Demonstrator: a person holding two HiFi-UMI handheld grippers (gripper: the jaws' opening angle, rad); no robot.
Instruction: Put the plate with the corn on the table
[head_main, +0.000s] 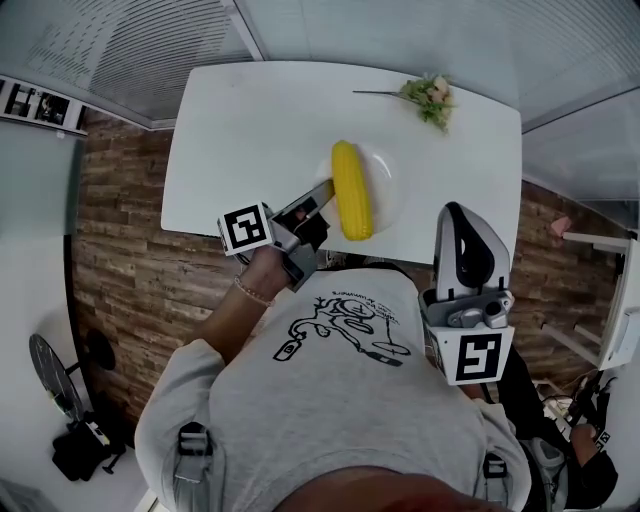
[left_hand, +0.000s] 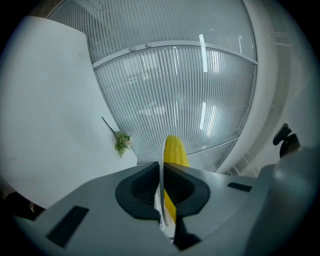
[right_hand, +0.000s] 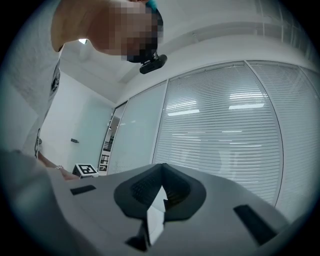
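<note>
- The left gripper (head_main: 318, 198) clamped the near-left rim of the plate (head_main: 388, 180), over the table's (head_main: 240, 130) near edge.
- The corn (head_main: 351, 190) lay near-to-far, just right of those jaws.
- The right gripper (head_main: 460, 225), closed and empty, hung well apart.

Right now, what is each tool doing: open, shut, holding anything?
Left tool: shut on the plate rim.
Right tool: shut, holding nothing.
</note>
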